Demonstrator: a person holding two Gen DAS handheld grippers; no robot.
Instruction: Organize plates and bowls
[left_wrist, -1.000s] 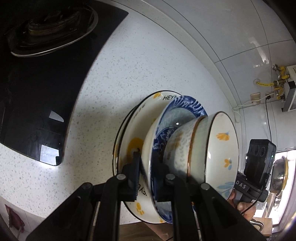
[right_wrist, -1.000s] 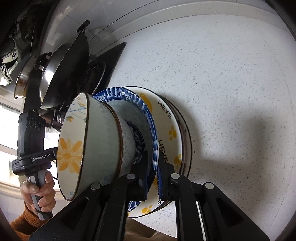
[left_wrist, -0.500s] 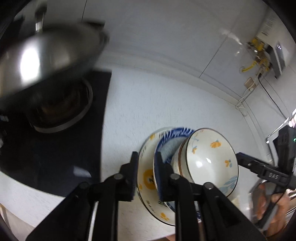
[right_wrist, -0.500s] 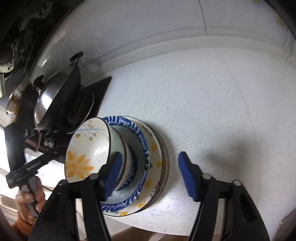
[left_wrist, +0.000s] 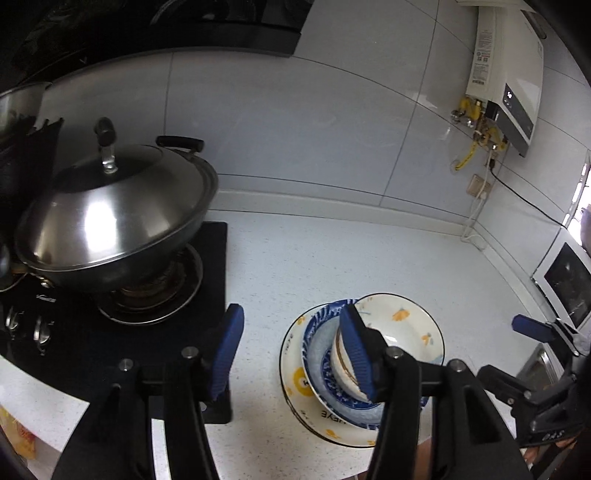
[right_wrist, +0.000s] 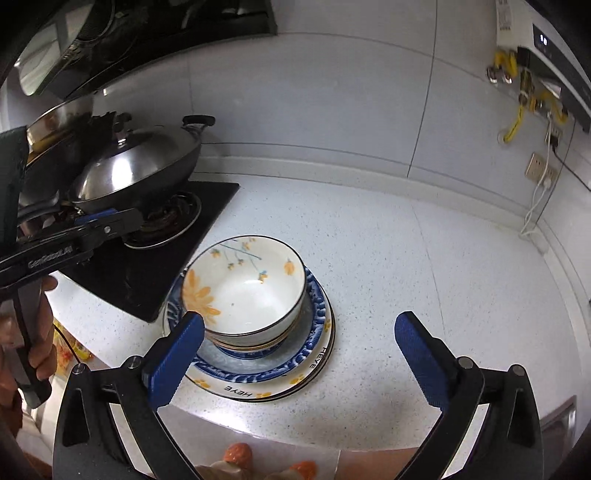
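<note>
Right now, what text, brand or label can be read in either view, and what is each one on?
"HEYE": printed twice on the rim of the cream plate at the bottom of the stack.
"GenRobot.AI": partly legible on the left gripper body, right wrist view.
Stove brand mark: too small to read.
Water heater label: too small to read.

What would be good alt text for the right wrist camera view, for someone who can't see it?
A flowered bowl sits stacked in a blue-patterned plate on a white "HEYE" plate on a speckled counter, framed by the open right gripper. At left, a lidded wok sits on a black stove.
</note>
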